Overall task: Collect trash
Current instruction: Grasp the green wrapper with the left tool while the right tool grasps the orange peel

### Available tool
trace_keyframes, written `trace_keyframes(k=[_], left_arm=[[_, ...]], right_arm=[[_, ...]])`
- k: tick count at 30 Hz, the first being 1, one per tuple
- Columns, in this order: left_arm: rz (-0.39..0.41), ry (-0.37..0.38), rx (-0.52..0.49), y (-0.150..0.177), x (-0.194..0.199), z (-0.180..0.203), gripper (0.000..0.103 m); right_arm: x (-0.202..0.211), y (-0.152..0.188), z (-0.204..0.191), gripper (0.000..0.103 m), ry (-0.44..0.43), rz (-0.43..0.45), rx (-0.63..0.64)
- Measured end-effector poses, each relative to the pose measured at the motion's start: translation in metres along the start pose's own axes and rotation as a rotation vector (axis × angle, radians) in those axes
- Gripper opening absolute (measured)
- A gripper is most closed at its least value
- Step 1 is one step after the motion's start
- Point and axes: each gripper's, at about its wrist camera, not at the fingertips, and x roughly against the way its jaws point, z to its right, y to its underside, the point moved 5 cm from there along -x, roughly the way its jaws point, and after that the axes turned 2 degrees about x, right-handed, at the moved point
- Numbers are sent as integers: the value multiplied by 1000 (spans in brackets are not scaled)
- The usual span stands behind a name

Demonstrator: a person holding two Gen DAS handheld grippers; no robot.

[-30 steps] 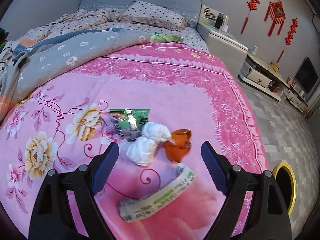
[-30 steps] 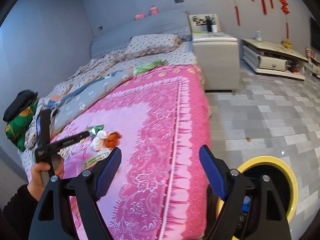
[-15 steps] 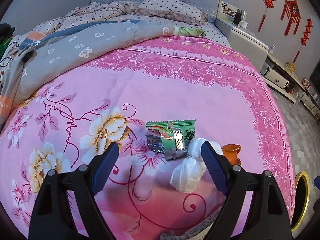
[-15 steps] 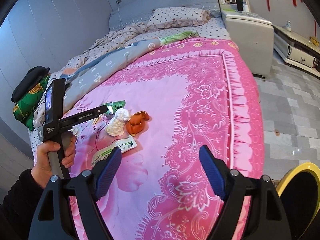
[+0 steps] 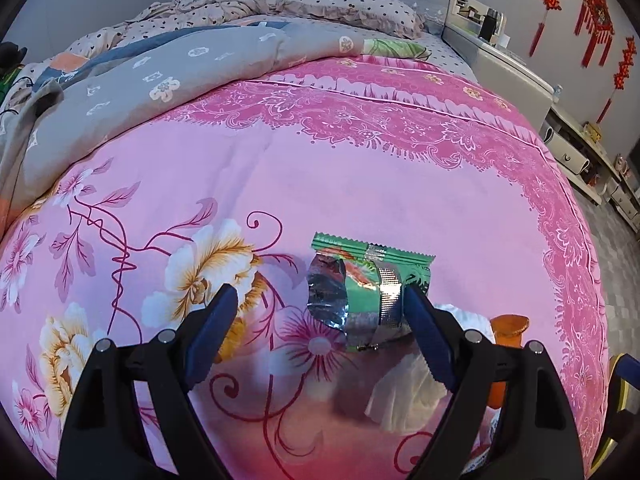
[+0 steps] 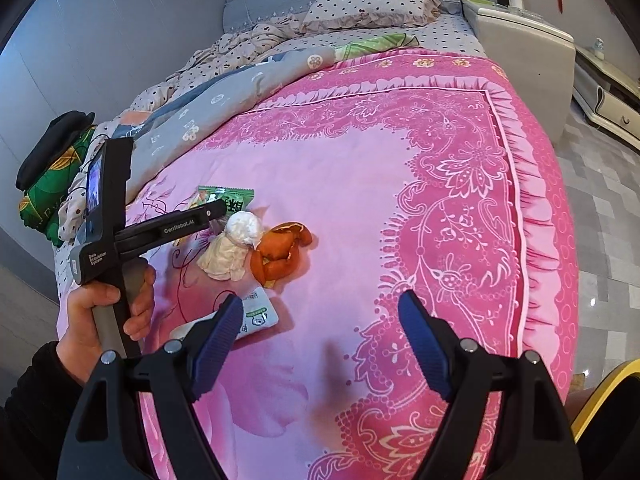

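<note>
The left tongs stand wide with nothing gripped, angled down over the pink floral bedspread. The crumpled green-and-silver foil snack wrapper lies between their tips, nearer the 3 o'clock finger. At 4 o'clock from it sit the white crumpled tissue wad and orange peel, touching. The right tongs are also wide and empty; the flat white-and-green sachet lies at their 9 o'clock finger. The left hand grips its handle.
</note>
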Motion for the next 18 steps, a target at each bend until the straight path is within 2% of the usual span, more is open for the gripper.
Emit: trace_keyframes(k=[6, 12, 18], left_arm=[[-23, 33, 30, -17, -20, -1, 80], [-55, 45, -8, -32, -42, 4, 80], [-60, 77, -45, -34, -51, 8, 72]], right_arm=[[-33, -9, -13, 76, -7, -38, 53], [-68, -16, -20, 76, 6, -84, 104], [-94, -21, -26, 75, 11, -123, 139]])
